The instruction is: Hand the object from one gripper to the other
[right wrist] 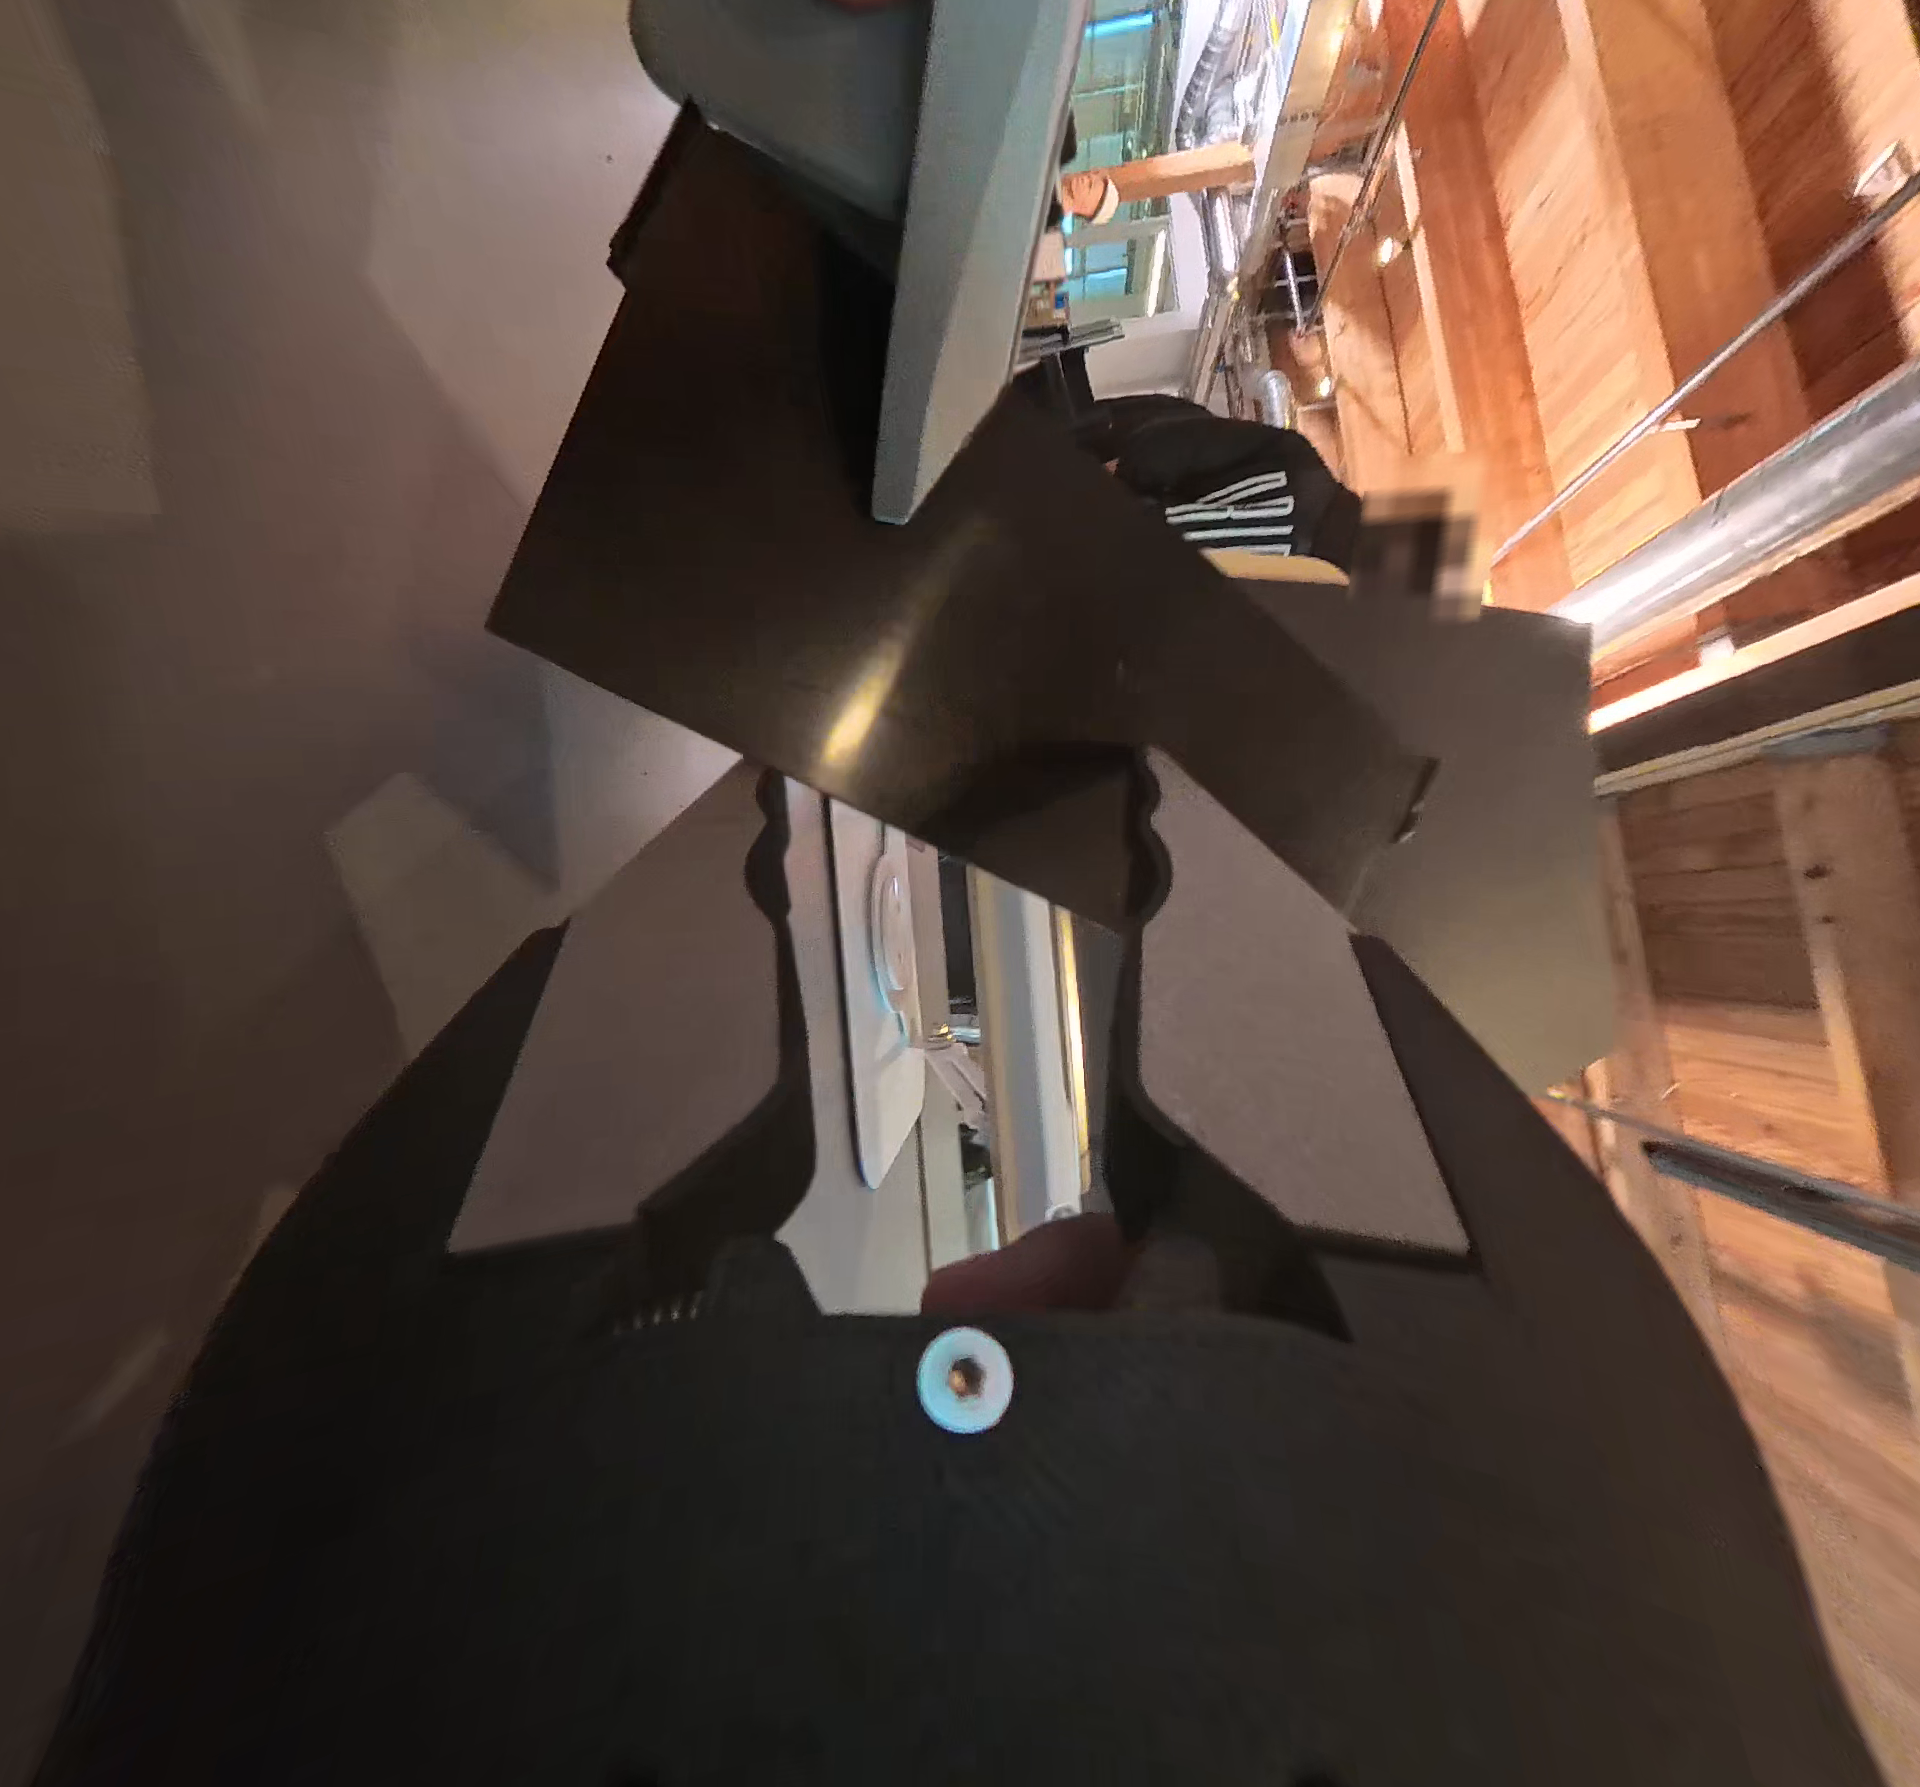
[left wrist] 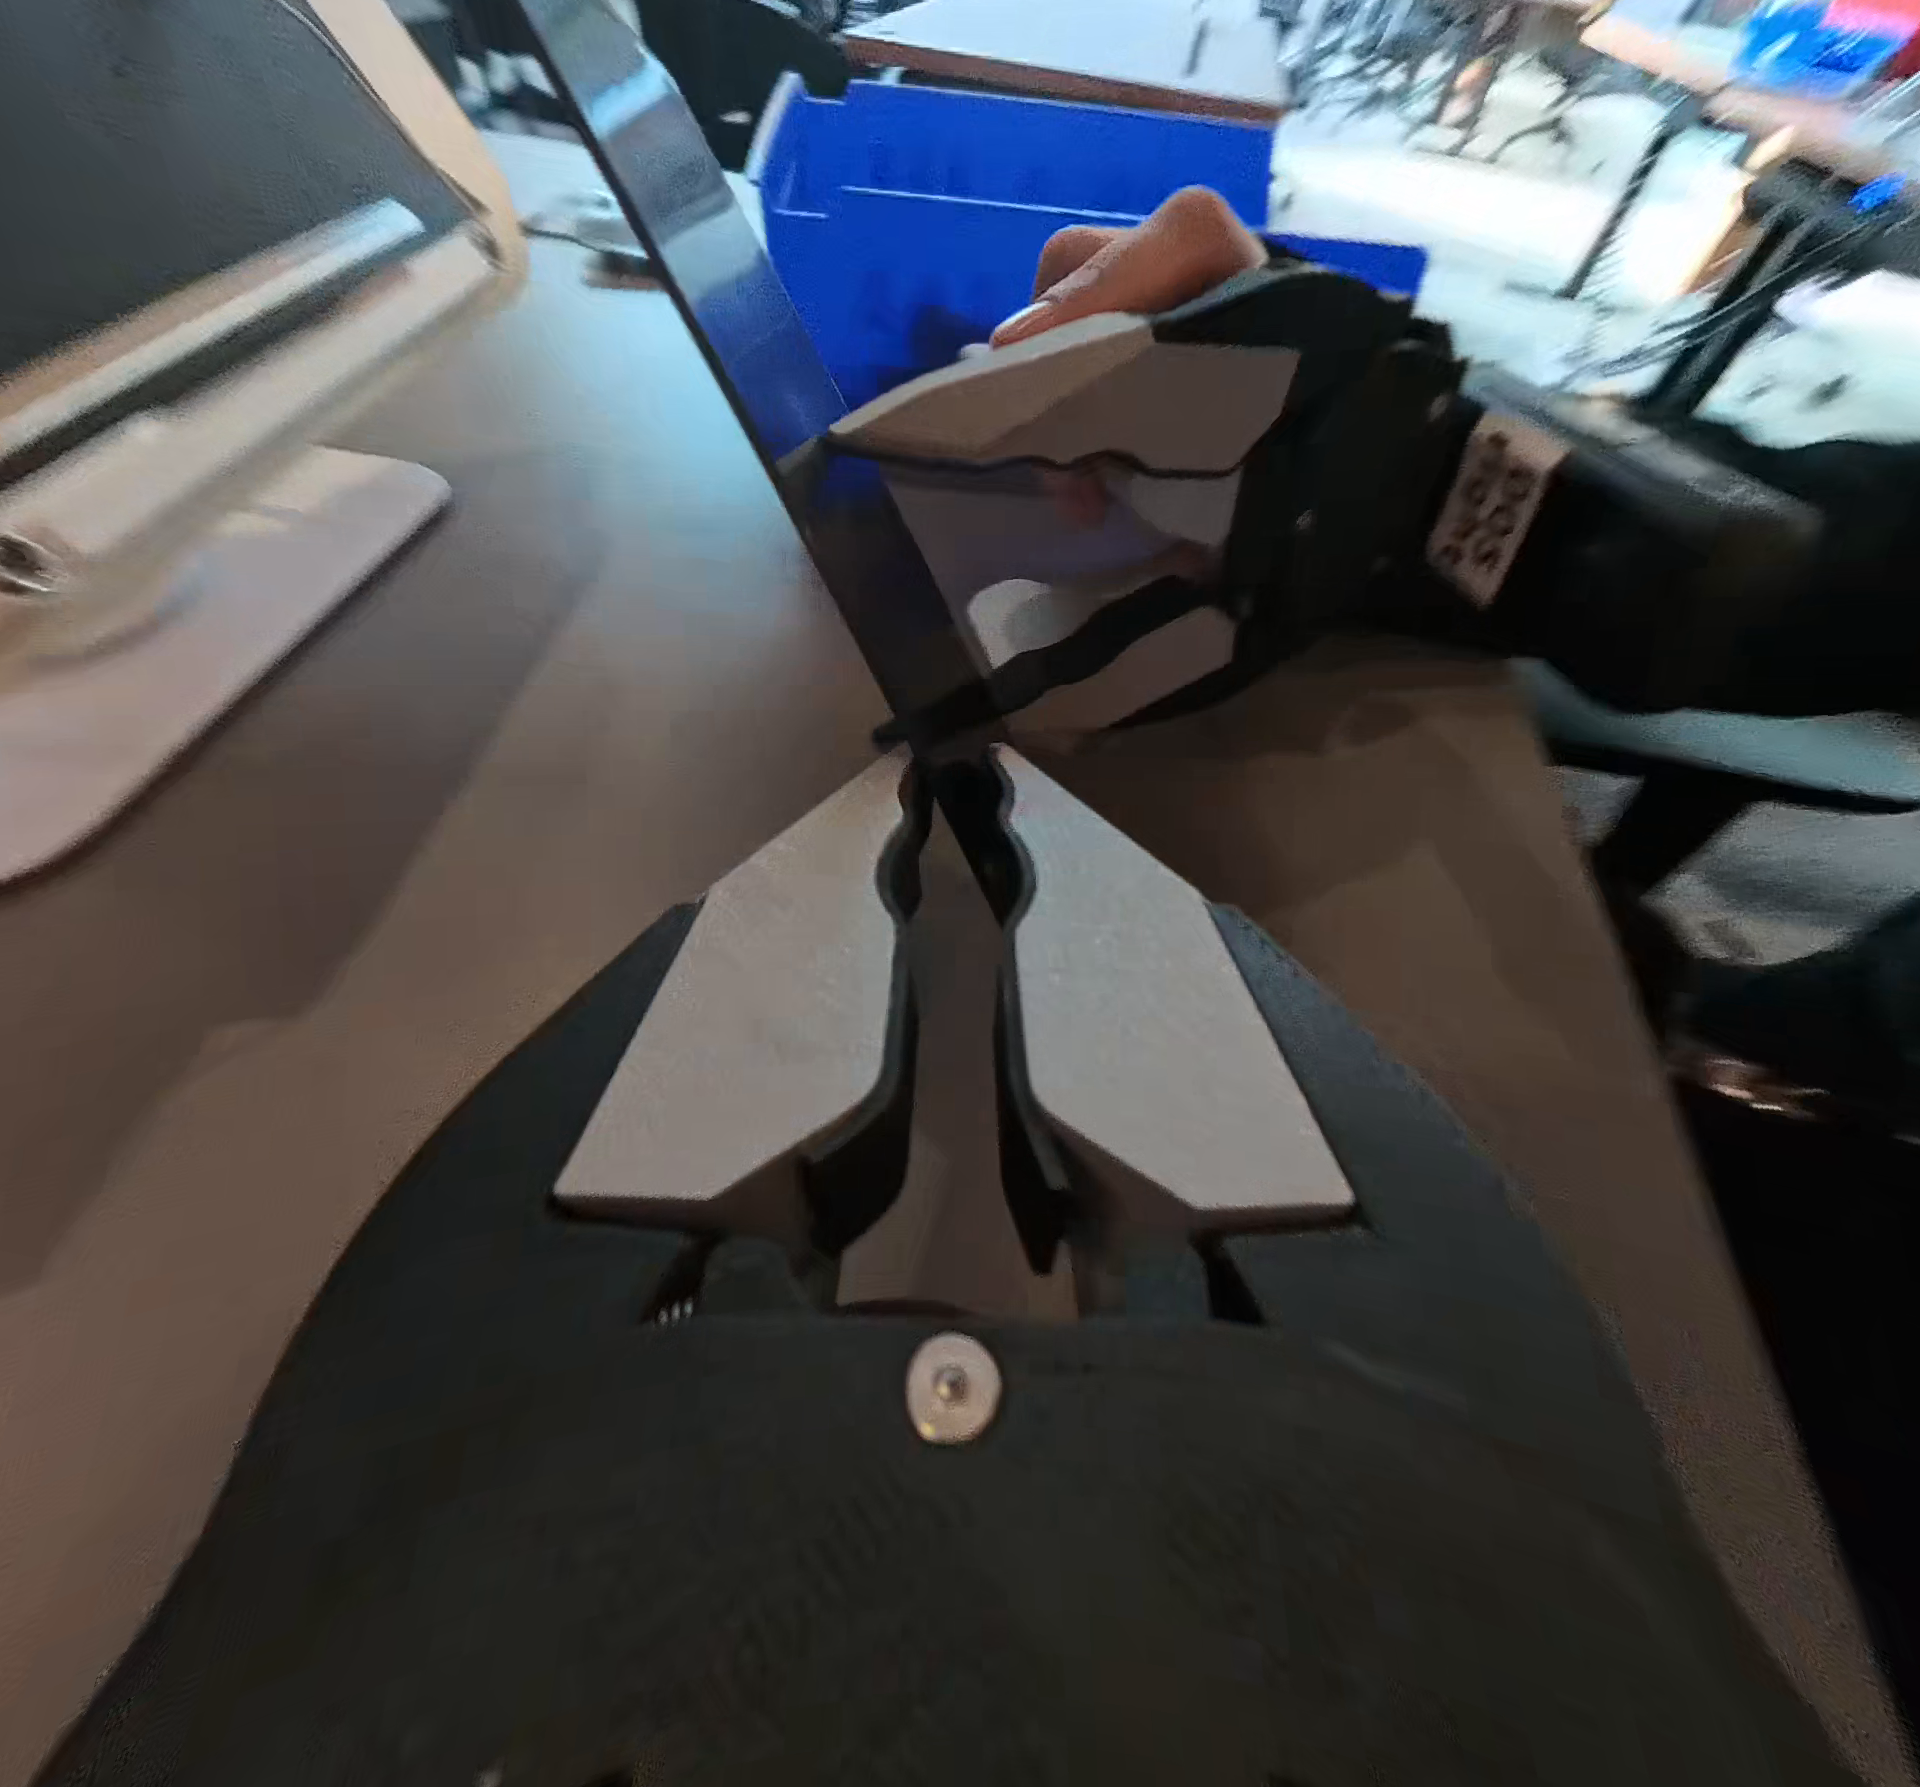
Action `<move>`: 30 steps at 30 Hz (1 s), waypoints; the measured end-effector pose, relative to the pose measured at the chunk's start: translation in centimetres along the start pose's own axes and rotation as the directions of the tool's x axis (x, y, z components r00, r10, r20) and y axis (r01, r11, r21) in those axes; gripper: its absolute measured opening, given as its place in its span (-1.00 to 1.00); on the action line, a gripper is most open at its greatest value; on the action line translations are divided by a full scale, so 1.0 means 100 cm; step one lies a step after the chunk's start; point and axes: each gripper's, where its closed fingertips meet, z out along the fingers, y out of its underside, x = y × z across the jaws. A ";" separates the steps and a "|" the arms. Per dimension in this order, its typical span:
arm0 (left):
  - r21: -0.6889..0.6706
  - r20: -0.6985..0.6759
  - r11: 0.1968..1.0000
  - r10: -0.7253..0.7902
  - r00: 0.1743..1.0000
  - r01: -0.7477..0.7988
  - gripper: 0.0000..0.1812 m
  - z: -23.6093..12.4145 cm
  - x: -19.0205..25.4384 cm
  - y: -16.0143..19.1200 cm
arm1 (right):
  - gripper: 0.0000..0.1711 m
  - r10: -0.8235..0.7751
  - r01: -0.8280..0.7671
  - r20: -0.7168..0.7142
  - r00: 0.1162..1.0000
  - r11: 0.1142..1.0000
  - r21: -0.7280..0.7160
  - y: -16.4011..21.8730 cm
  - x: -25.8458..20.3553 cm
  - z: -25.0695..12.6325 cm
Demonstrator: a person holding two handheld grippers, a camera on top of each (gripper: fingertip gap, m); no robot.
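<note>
The object is a thin, glossy black flat panel (left wrist: 727, 283). In the left wrist view it stands on edge and slants up to the left above the brown table (left wrist: 520, 854). My left gripper (left wrist: 961, 787) is shut on the panel's lower corner. My right gripper (left wrist: 883, 584) comes in from the right with its jaws wide apart, one on each side of the panel near my left fingertips. In the right wrist view the panel (right wrist: 935, 646) crosses between the open fingers of my right gripper (right wrist: 956, 838). A grey finger (right wrist: 966, 231) of the left gripper presses on it from above.
A monitor (left wrist: 187, 158) on a silver stand (left wrist: 208, 615) is at the left of the table. A blue bin (left wrist: 987, 199) stands behind the grippers. A person's finger (left wrist: 1132, 262) rests on the right gripper. Other tables and chairs lie farther back. The tips of one gripper are about 4 centimeters away from the tips of the other.
</note>
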 end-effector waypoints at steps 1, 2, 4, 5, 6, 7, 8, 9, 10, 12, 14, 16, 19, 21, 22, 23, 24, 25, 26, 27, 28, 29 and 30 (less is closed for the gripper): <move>-0.018 0.072 0.999 0.047 0.996 -0.046 -0.94 -0.001 -0.007 0.000 | -0.20 0.022 -0.022 0.007 1.000 1.000 -0.015 0.003 0.000 0.001; -0.067 0.200 0.992 0.116 0.973 -0.105 -1.00 -0.003 -0.022 0.004 | -0.21 0.055 -0.055 0.018 0.998 0.998 -0.022 0.005 -0.001 0.002; -0.176 0.301 0.954 0.287 0.909 -0.243 -1.00 -0.010 -0.035 0.010 | -0.26 0.104 -0.104 0.026 0.994 0.995 -0.004 0.003 0.000 0.000; -0.212 0.348 0.935 0.344 0.872 -0.284 -1.00 -0.013 -0.041 0.010 | -0.27 0.112 -0.112 0.016 0.994 0.994 -0.010 0.005 0.003 0.000; -0.272 0.385 0.905 0.413 0.825 -0.326 -1.00 -0.015 -0.047 0.013 | -0.27 0.123 -0.123 0.004 0.992 0.992 -0.014 0.006 0.006 0.000; -0.351 0.413 0.858 0.500 0.761 -0.374 -1.00 -0.017 -0.053 0.016 | -0.27 0.135 -0.136 -0.004 0.991 0.991 -0.008 0.005 0.009 0.000; -0.430 0.426 0.799 0.590 0.686 -0.420 -1.00 -0.019 -0.058 0.018 | -0.26 0.139 -0.139 -0.009 0.990 0.990 -0.002 0.004 0.010 -0.001; -0.498 0.419 0.738 0.664 0.619 -0.455 -0.99 -0.019 -0.060 0.020 | -0.27 0.132 -0.132 -0.016 0.991 0.991 -0.002 0.003 0.010 0.000; -0.550 0.391 0.680 0.723 0.570 -0.485 -0.99 -0.016 -0.058 0.023 | -0.28 0.121 -0.121 -0.023 0.992 0.993 -0.004 0.002 0.010 0.000; -0.596 0.334 0.585 0.804 0.492 -0.550 -1.00 -0.005 -0.050 0.024 | -0.37 0.102 -0.102 -0.028 0.994 0.994 -0.027 0.003 0.008 0.004; -0.578 0.327 0.545 0.837 0.439 -0.608 -1.00 0.004 -0.038 0.017 | -0.45 0.068 -0.069 -0.008 0.998 0.996 -0.064 0.007 0.001 0.008; -0.554 0.334 0.507 0.862 0.381 -0.660 -0.99 0.009 -0.027 0.007 | -0.49 0.057 -0.057 0.006 0.998 0.997 -0.058 0.005 -0.003 0.008; -0.575 0.352 0.447 0.891 0.286 -0.685 -1.00 0.009 -0.025 -0.001 | -0.54 0.114 -0.115 0.034 0.993 0.993 0.015 -0.008 -0.003 0.003; -0.595 0.353 0.435 0.897 0.267 -0.676 -1.00 0.008 -0.030 0.001 | -0.49 0.173 -0.176 0.049 0.984 0.983 0.052 -0.015 0.001 -0.001; -0.591 0.363 0.443 0.892 0.269 -0.674 -1.00 0.007 -0.031 0.000 | -0.48 0.203 -0.208 0.064 0.977 0.975 0.076 -0.019 0.002 -0.003; -0.574 0.382 0.455 0.884 0.269 -0.681 -1.00 0.006 -0.030 -0.003 | -0.46 0.228 -0.236 0.087 0.970 0.968 0.092 -0.022 0.000 -0.004; -0.551 0.401 0.467 0.875 0.271 -0.691 -1.00 0.005 -0.027 -0.007 | -0.45 0.242 -0.254 0.120 0.963 0.963 0.095 -0.023 -0.004 -0.005; -0.525 0.412 0.470 0.870 0.272 -0.709 -0.99 0.006 -0.022 -0.011 | -0.46 0.245 -0.257 0.137 0.960 0.963 0.084 -0.021 -0.008 -0.005; -0.489 0.402 0.462 0.872 0.279 -0.740 -0.99 0.008 -0.013 -0.014 | -0.47 0.234 -0.243 0.118 0.965 0.968 0.060 -0.017 -0.008 -0.002; -0.442 0.369 0.443 0.882 0.292 -0.780 -0.99 0.013 0.000 -0.013 | -0.54 0.210 -0.213 0.079 0.974 0.977 0.022 -0.009 -0.005 0.002; -0.411 0.336 0.426 0.893 0.300 -0.806 -0.99 0.017 0.011 -0.010 | -0.62 0.182 -0.181 0.048 0.982 0.983 -0.019 -0.001 -0.004 0.005; -0.402 0.332 0.418 0.896 0.296 -0.815 -0.99 0.019 0.016 -0.010 | -0.76 0.159 -0.157 0.034 0.987 0.986 -0.049 0.004 -0.003 0.007; -0.409 0.335 0.408 0.899 0.282 -0.816 -0.99 0.019 0.016 -0.011 | -0.89 0.146 -0.143 0.038 0.989 0.988 -0.059 0.006 -0.003 0.007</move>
